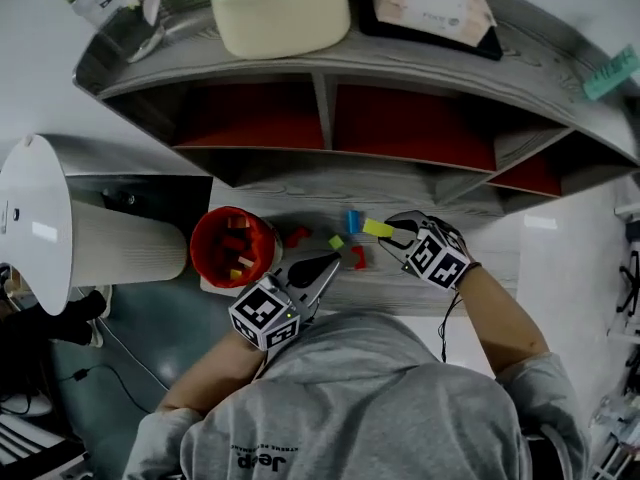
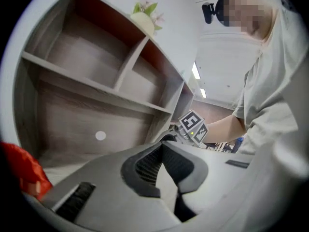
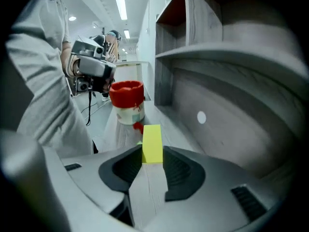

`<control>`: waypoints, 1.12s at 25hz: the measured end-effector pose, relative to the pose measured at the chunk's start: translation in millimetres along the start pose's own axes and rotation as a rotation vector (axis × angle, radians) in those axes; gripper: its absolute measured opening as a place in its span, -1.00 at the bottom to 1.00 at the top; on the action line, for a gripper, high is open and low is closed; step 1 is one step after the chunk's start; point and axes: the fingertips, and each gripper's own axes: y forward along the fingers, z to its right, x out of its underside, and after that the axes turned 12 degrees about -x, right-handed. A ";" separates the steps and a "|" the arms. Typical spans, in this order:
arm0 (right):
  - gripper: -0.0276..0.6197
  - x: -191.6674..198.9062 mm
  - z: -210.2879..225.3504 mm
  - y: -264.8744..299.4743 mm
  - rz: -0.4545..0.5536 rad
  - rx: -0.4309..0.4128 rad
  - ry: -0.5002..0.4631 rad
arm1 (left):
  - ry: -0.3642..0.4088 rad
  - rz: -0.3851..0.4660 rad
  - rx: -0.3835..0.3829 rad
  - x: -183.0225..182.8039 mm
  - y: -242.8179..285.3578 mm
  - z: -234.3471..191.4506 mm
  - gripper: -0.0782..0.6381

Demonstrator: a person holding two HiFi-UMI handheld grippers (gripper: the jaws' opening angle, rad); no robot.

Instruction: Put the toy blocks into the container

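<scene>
The right gripper (image 1: 393, 231) (image 3: 152, 150) has its jaws closed on a yellow block (image 1: 378, 228) (image 3: 152, 138), the pads pressing its two sides and the block sticking out past the tips; it hangs over the middle of the counter (image 1: 485, 260), toward the back edge; the left gripper (image 1: 330, 262) (image 2: 162, 147) sits nearer the front edge, jaws brought together with nothing between them, pointing toward the back; the container (image 1: 197, 240) (image 3: 126, 93), red, stands at the left end of the counter, well apart from the yellow block, with a few stored blocks (image 1: 234, 244) lying in it; loose on the counter between the container and the right gripper are a blue block (image 1: 353, 220) nearest the back, a red block (image 1: 297, 236) just right of the container, a small green block (image 1: 336, 242), and a second red block (image 1: 358, 258) just beside the left gripper's tips; a shelf unit (image 1: 322, 103) rises from the back edge, with a pale pot (image 1: 282, 16) on its top
</scene>
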 end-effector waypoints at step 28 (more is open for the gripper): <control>-0.39 -282.5 -104.5 165.0 -0.055 -0.095 -0.155 | -0.021 0.143 -0.229 -43.0 -266.3 -200.4 -0.75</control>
